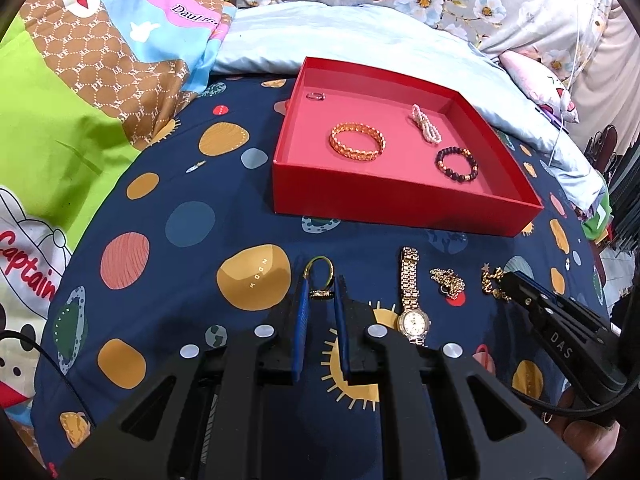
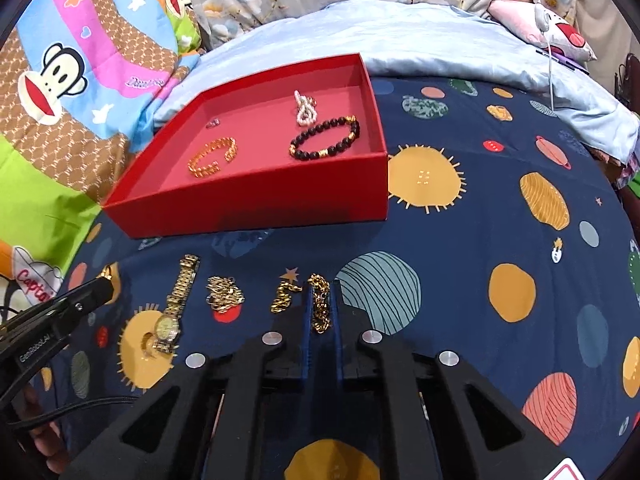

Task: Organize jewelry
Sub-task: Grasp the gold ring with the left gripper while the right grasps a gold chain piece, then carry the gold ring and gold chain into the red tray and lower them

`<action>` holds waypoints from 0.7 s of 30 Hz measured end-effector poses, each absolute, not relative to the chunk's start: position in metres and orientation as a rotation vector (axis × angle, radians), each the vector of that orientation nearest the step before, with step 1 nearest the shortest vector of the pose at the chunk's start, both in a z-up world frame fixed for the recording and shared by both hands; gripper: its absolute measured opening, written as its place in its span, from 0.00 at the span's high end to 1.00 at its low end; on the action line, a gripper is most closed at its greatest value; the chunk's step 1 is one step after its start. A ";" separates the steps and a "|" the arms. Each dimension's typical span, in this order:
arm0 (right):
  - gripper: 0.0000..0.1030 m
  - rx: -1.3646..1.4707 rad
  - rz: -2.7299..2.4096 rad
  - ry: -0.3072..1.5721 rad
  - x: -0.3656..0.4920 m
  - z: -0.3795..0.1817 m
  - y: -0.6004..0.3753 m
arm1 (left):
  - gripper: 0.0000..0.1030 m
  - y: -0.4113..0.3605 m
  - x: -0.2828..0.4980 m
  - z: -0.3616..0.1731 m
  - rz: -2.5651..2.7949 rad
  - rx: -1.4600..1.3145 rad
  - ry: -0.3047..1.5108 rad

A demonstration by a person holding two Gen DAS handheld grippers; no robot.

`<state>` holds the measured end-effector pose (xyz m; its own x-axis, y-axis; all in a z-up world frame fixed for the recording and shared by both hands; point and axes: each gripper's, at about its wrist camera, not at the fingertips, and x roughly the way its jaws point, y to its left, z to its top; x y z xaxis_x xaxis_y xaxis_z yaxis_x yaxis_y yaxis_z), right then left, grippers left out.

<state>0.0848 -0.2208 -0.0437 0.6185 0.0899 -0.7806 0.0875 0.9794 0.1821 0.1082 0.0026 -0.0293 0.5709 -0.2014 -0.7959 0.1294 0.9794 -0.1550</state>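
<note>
A red tray (image 1: 384, 204) (image 2: 256, 212) on the bed holds a gold bangle (image 1: 357, 141), a pearl piece (image 1: 425, 123), a dark bead bracelet (image 1: 457, 165) and a small ring (image 1: 316, 96). My left gripper (image 1: 322, 285) has its jaws closed around a gold and green bangle (image 1: 319, 276) lying on the blanket. My right gripper (image 2: 321, 290) is shut on a gold chain bracelet (image 2: 320, 304), also on the blanket. A gold watch (image 1: 412, 296) (image 2: 176, 304) and a gold chain pile (image 1: 448, 282) (image 2: 224, 294) lie between the grippers.
The navy planet-print blanket (image 2: 480, 240) covers the bed. A light blue pillow (image 1: 360, 36) lies behind the tray. Cartoon quilts (image 1: 80, 80) rise at the left. A white cable (image 2: 550, 40) hangs at the far right.
</note>
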 end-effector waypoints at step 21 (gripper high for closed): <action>0.93 0.256 0.088 0.655 0.093 0.081 -0.230 | 0.88 -0.009 0.128 0.050 -0.279 -0.080 0.787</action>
